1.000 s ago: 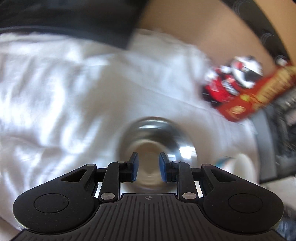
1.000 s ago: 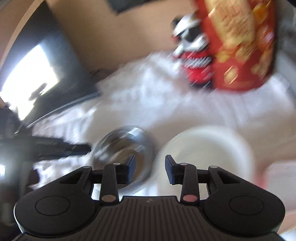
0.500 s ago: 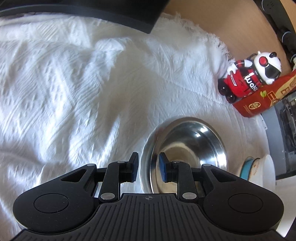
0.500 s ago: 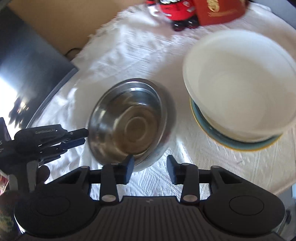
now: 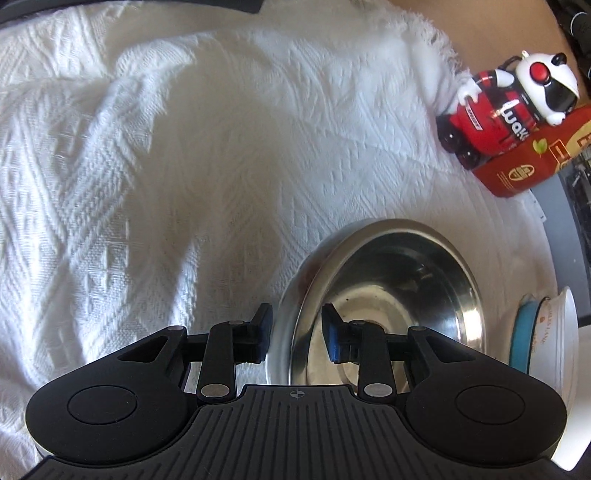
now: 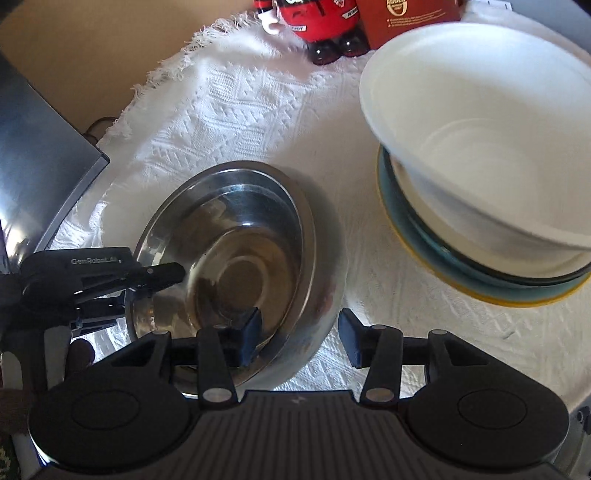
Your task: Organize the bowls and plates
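A steel bowl (image 5: 388, 295) (image 6: 236, 258) rests on the white cloth (image 5: 184, 166). My left gripper (image 5: 297, 334) straddles its left rim, one blue pad outside the wall and one inside. Its jaws are opening and neither pad presses the rim. In the right wrist view the left gripper's fingers (image 6: 162, 273) show at that rim. My right gripper (image 6: 299, 338) straddles the near rim, its left pad inside the bowl, and its jaws are opening too. A white bowl (image 6: 480, 147) (image 5: 557, 332) sits on a stack of teal and yellow plates (image 6: 461, 273).
A red and white toy figure (image 5: 506, 110) (image 6: 317, 22) and a red box (image 5: 535, 162) (image 6: 406, 18) stand at the cloth's far edge. A dark flat panel (image 6: 37, 166) lies left of the bowl. A person's fingers (image 6: 79, 354) show at the lower left.
Both grippers have come down onto the steel bowl, and their jaws have widened. The bowl and the white bowl's stack now look larger and closer in both views.
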Available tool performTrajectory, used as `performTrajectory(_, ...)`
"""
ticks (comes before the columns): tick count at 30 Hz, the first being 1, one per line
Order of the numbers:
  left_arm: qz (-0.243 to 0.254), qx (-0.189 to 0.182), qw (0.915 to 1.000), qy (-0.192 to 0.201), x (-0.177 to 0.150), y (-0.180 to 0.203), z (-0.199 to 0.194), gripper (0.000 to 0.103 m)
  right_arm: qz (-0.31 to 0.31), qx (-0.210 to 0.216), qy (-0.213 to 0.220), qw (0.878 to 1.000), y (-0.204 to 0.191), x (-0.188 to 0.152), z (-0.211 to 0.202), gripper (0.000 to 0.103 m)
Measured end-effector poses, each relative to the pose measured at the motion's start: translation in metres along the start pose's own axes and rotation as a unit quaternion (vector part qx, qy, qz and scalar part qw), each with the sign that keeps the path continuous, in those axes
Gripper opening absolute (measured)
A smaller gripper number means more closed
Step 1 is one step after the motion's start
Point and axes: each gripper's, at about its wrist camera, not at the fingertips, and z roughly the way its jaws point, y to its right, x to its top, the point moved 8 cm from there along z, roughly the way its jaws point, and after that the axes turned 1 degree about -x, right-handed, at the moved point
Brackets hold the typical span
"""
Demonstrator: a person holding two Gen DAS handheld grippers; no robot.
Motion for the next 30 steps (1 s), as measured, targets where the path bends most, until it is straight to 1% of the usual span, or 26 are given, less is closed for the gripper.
performTrajectory(1, -0.002, 0.000, 1.0000, -0.002, -0.001, -0.001, 0.001, 0.029, -0.003, 0.003, 0.000, 1.000, -0.001, 0.000, 0.002, 0.047)
performTrajectory(3, -0.013, -0.007, 0.9999, -0.009, -0.002, -0.004, 0.003, 0.027, -0.015, -0.006, -0.001, 1.000, -0.004, 0.001, 0.005, 0.048)
performTrajectory(6, -0.056, -0.035, 0.9976, -0.018, -0.003, -0.013, 0.003, 0.026, -0.027, -0.012, -0.007, 1.000, -0.006, 0.000, 0.010, 0.050)
performTrajectory(8, -0.068, -0.047, 0.9962, -0.027, -0.005, -0.016, 0.001, 0.026, -0.041, -0.020, -0.008, 0.999, -0.009, -0.001, 0.011, 0.050)
performTrajectory(10, -0.064, -0.043, 0.9966, -0.030, -0.009, -0.017, -0.003, 0.026, -0.053, -0.026, -0.010, 0.998, -0.012, -0.003, 0.011, 0.051)
performTrajectory(13, -0.049, -0.029, 0.9980, -0.029, -0.015, -0.016, -0.009, 0.026, -0.063, -0.020, -0.015, 0.998, -0.018, -0.005, 0.011, 0.052)
performTrajectory(17, -0.058, -0.029, 0.9974, -0.031, -0.020, -0.018, -0.012, 0.025, -0.070, -0.015, -0.020, 0.997, -0.020, -0.006, 0.015, 0.052)
performTrajectory(21, -0.054, -0.011, 0.9982, -0.020, -0.021, -0.016, -0.023, 0.024, -0.073, -0.005, -0.036, 0.997, -0.020, -0.004, 0.014, 0.052)
performTrajectory(23, -0.049, -0.005, 0.9987, -0.014, -0.023, -0.014, -0.034, 0.024, -0.078, 0.002, -0.043, 0.996, -0.020, -0.004, 0.006, 0.052)
performTrajectory(25, -0.041, 0.000, 0.9992, -0.003, -0.025, -0.013, -0.050, 0.024, -0.098, 0.010, -0.045, 0.994, -0.021, -0.003, -0.007, 0.054)
performTrajectory(27, -0.032, 0.004, 0.9994, 0.014, -0.026, -0.009, -0.068, 0.022, -0.123, 0.018, -0.041, 0.991, -0.020, -0.001, -0.025, 0.054)
performTrajectory(30, -0.021, 0.002, 0.9985, 0.051, -0.025, 0.003, -0.097, 0.022, -0.163, 0.037, -0.029, 0.986, -0.021, 0.001, -0.052, 0.054)
